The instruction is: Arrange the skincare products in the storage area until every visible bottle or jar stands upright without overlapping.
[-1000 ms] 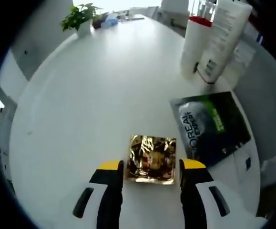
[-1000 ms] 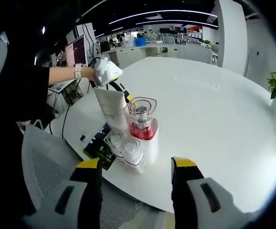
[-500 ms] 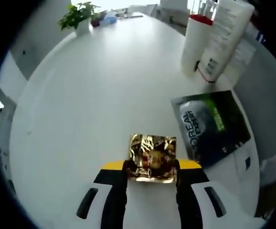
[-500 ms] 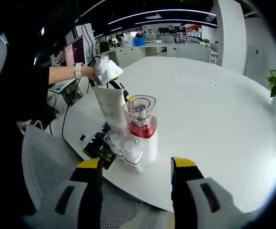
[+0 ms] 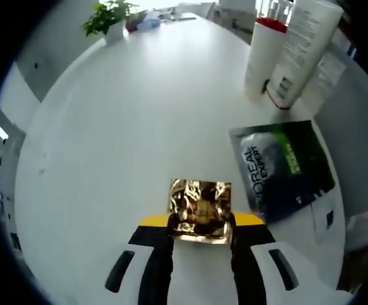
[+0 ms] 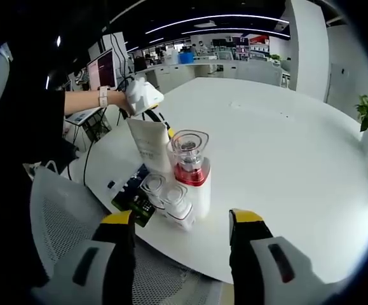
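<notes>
- Left gripper view: the left gripper [image 5: 199,223] has its yellow-tipped jaws drawn in against the two sides of a gold foil sachet [image 5: 199,202]; the sachet lies flat on the white table [image 5: 126,114], with its near edge between the jaw tips and its far edge projecting beyond them.
- Just to the right of the sachet, apart from it by a narrow strip of bare table, lies a dark L'Oreal Expert sachet [image 5: 284,166], flat and skewed; its right side reaches close to the table's edge.
- Farther along, near the same edge, stand a white bottle with a red collar [image 5: 264,56] and a white tube [image 5: 301,47], both upright and touching or overlapping in this view; I cannot tell which.
- To the left of the sachets the tabletop is broad and bare as far as a potted plant [image 5: 109,18] at the far end.
- Right gripper view: the right gripper [image 6: 184,223] hangs with its jaws wide apart and nothing between them, over the table's near edge.
- Ahead stands the red-collared bottle with a clear cap [image 6: 190,171]; two small clear-lidded jars [image 6: 168,197] sit at its foot, close to the rim; the white tube stands just behind.
- Beyond them a person's gloved hand [image 6: 139,95] holds the left gripper; a mesh chair [image 6: 63,222] sits beside the table's edge; to the right the tabletop is wide and bare.
</notes>
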